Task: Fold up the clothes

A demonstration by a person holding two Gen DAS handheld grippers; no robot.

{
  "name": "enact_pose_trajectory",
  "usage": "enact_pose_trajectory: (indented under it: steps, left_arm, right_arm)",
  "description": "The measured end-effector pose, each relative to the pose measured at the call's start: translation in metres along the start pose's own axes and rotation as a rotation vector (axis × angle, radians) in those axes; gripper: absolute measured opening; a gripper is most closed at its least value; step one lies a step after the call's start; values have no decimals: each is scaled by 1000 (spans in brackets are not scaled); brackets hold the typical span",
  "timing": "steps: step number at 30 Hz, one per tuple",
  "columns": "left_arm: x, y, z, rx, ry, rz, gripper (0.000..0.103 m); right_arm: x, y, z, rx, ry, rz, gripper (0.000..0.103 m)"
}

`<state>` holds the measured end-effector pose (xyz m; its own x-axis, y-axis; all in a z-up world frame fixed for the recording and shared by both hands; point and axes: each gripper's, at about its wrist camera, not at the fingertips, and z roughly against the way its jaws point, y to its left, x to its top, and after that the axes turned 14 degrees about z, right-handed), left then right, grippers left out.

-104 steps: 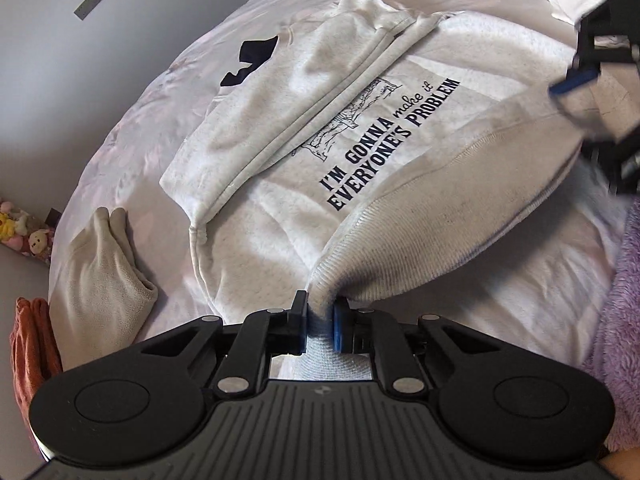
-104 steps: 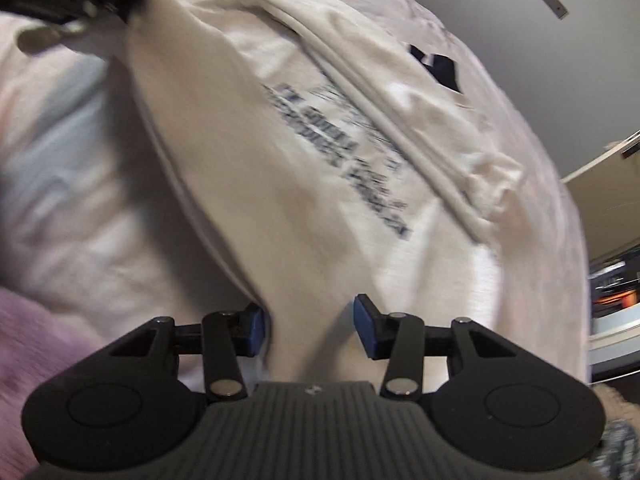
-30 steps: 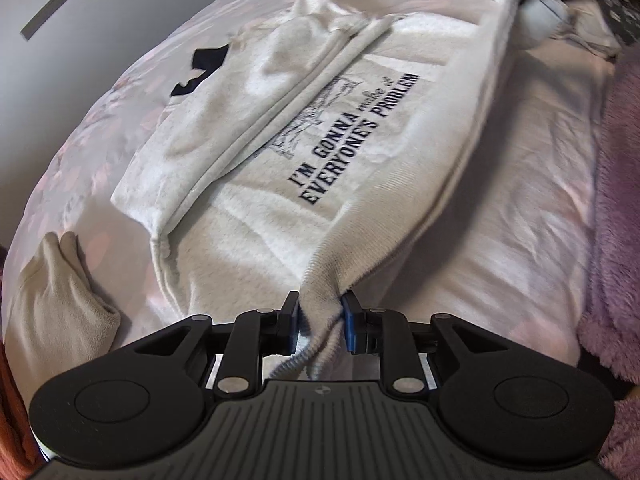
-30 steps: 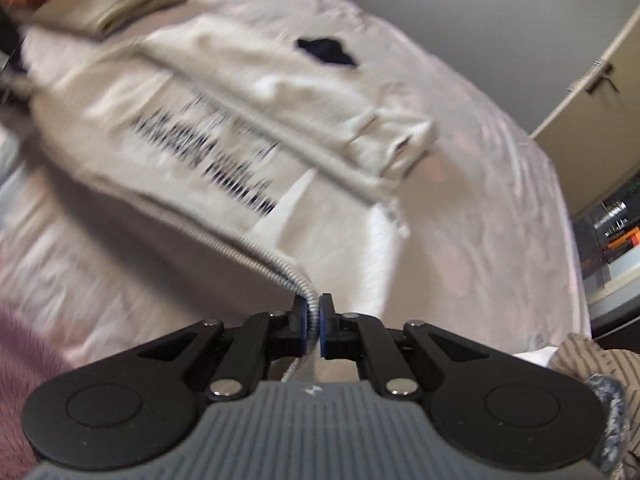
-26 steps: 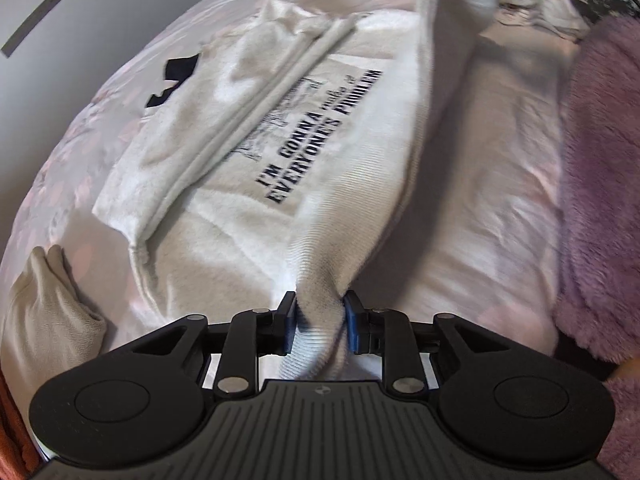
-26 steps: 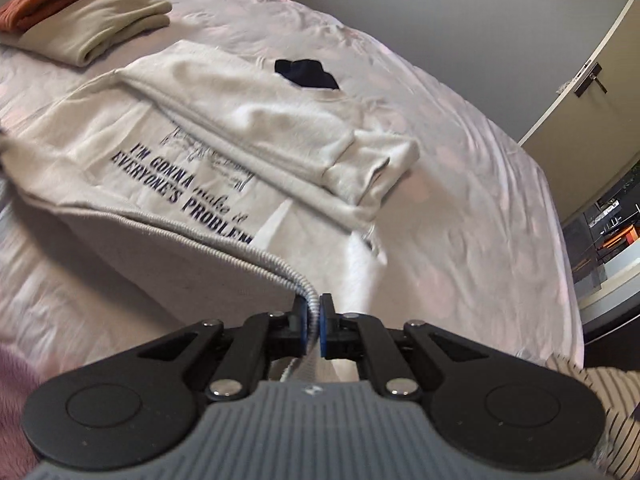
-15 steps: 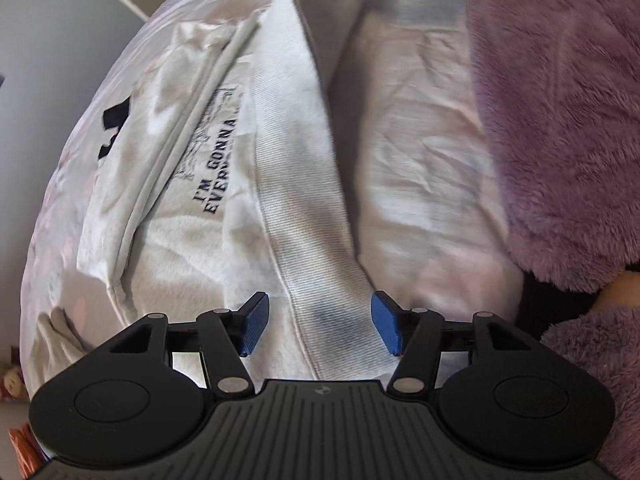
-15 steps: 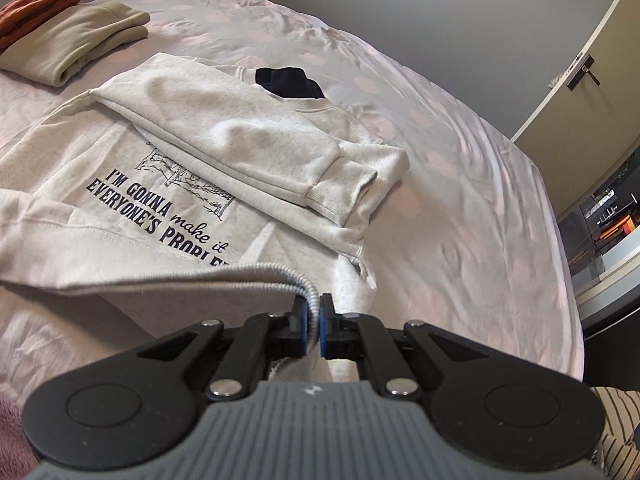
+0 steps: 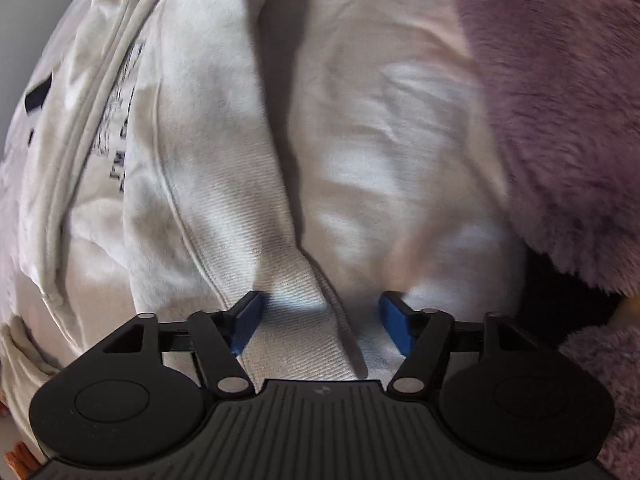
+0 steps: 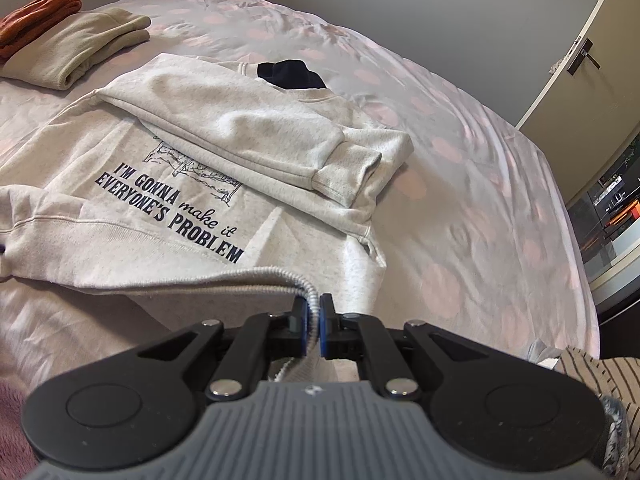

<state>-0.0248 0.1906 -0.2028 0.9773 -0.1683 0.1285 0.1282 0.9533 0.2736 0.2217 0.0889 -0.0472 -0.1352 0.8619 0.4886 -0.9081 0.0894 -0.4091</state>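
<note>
A light grey sweatshirt (image 10: 132, 200) with dark lettering lies on the bed, both sleeves folded across its chest. In the right wrist view my right gripper (image 10: 314, 314) is shut on the ribbed hem (image 10: 280, 274) at the near corner, holding it slightly lifted. The left wrist view looks steeply down on the other hem corner (image 9: 296, 280). My left gripper (image 9: 320, 316) is opening, its blue pads (image 9: 246, 318) spread wide on either side of the ribbed band without pressing it; the hem lies loose on the sheet.
The bed sheet (image 10: 460, 152) is pale with pink spots. A folded beige garment (image 10: 76, 46) and an orange one (image 10: 36, 12) sit at the far left. A fluffy purple sleeve (image 9: 560, 100) fills the right of the left wrist view. A door (image 10: 584, 56) stands right.
My left gripper let go of the hem corner, opened wide and sank toward the bed, tilting downward. The right gripper kept its grip and lowered the hem edge forward onto the sweatshirt.
</note>
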Motion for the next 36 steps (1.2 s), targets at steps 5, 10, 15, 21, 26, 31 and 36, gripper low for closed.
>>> enact_pose_trajectory:
  steps: [5, 10, 15, 21, 26, 31, 36]
  left_arm:
    - [-1, 24, -6, -49, 24, 122, 75]
    - [-6, 36, 4, 15, 20, 180, 20]
    - [-15, 54, 28, 92, -32, 264, 16]
    - [-39, 90, 95, 189, -214, 471, 15]
    - [-45, 88, 141, 230, -377, 548, 14]
    - [-42, 78, 173, 343, -512, 508, 13]
    - [-49, 77, 211, 386, -605, 520, 11]
  right_arm:
    - [-11, 2, 3, 10, -1, -8, 7]
    - [-19, 8, 7, 10, 1, 10, 7]
    - [-26, 16, 14, -3, 6, 43, 7]
    - [-39, 43, 41, -62, -24, 167, 6]
    - [-55, 71, 77, -126, -64, 264, 6]
    - [-59, 85, 117, -277, -120, 318, 6]
    - [-49, 81, 156, -370, -168, 306, 5]
